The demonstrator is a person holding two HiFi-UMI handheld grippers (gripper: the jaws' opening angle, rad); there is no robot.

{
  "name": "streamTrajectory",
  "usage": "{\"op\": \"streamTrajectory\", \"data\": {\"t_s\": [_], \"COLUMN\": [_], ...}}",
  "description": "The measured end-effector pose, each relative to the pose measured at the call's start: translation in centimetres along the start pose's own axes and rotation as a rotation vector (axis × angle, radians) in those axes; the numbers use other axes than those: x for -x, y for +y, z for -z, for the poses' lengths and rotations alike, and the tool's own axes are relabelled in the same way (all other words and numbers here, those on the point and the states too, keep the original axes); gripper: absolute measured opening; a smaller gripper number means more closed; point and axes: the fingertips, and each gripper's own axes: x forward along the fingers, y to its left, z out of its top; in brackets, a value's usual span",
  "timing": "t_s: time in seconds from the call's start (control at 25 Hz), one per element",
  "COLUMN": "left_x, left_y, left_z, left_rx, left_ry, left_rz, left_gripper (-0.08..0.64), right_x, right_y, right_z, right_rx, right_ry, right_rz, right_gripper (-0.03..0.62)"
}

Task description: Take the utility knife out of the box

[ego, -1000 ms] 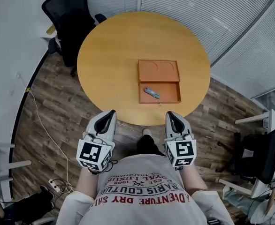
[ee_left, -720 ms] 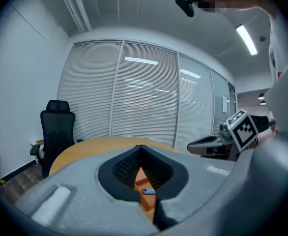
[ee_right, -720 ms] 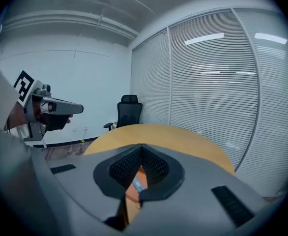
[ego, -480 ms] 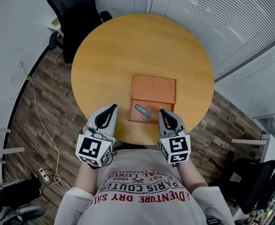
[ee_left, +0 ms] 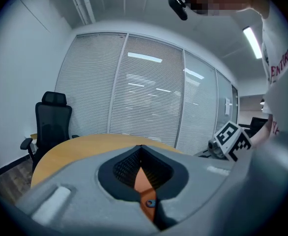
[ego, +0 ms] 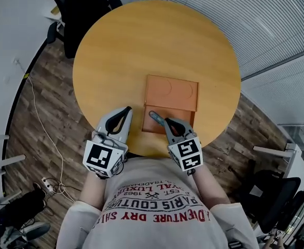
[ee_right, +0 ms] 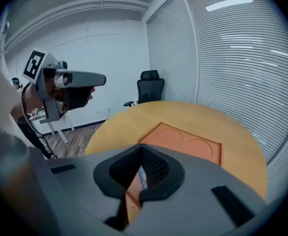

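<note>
An orange box lies open near the front of the round wooden table (ego: pixel 115 51), its lid (ego: pixel 171 93) flat behind the tray (ego: pixel 182 116). The grey utility knife (ego: pixel 154 115) lies in the tray's left part, its near end hidden by my right gripper (ego: pixel 167 123). That gripper is shut and empty, tilted down over the tray's front edge, tips just short of the knife. The right gripper view shows the lid (ee_right: pixel 183 141) past its closed tips (ee_right: pixel 141 147). My left gripper (ego: pixel 127 111) is shut and empty, level over the table left of the box.
A black office chair (ego: pixel 82 9) stands behind the table at the left, also visible as the chair (ee_left: pixel 50 122) in the left gripper view. A white cable (ego: pixel 43 134) runs over the wooden floor on the left. Blinds and glass walls ring the room.
Both grippers have come forward from in front of the table to above its near edge. The right one has dipped toward the box tray and the knife.
</note>
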Motion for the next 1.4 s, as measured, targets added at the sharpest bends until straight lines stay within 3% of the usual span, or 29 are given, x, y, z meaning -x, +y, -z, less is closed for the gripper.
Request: {"op": "streamTrajectory", "data": {"t_s": [0.2, 0.36, 0.72, 1.04, 1.4], "left_x": [-0.5, -1.0, -0.8, -0.1, 0.2], "left_y": [1.2, 1.7, 3.3, 5.2, 5.2], "left_z": [1.6, 2.9, 4.0, 4.6, 4.7], "left_rx": [0.018, 0.015, 0.080, 0.086, 0.087], "left_ry": [0.022, 0.061, 0.075, 0.093, 0.099], "left_rz": [0.018, 0.024, 0.011, -0.015, -0.020], "left_gripper": [-0.006, -0.006, -0.006, -0.006, -0.006], "right_x": [-3.8, -6.0, -9.4, -11.1, -10.9], "right_y": [1.2, 1.0, -0.3, -0.7, -0.8], "right_z": [3.6, 6.3, 10.4, 11.6, 11.7], "right_rx": [0.013, 0.009, 0.068, 0.102, 0.098], "right_ry": [0.186, 0.330, 0.554, 0.644, 0.625], "right_rz": [-0.090, -0.126, -0.107, -0.061, -0.068], "right_gripper": [0.008, 0.112, 0.154, 0.160, 0.135]}}
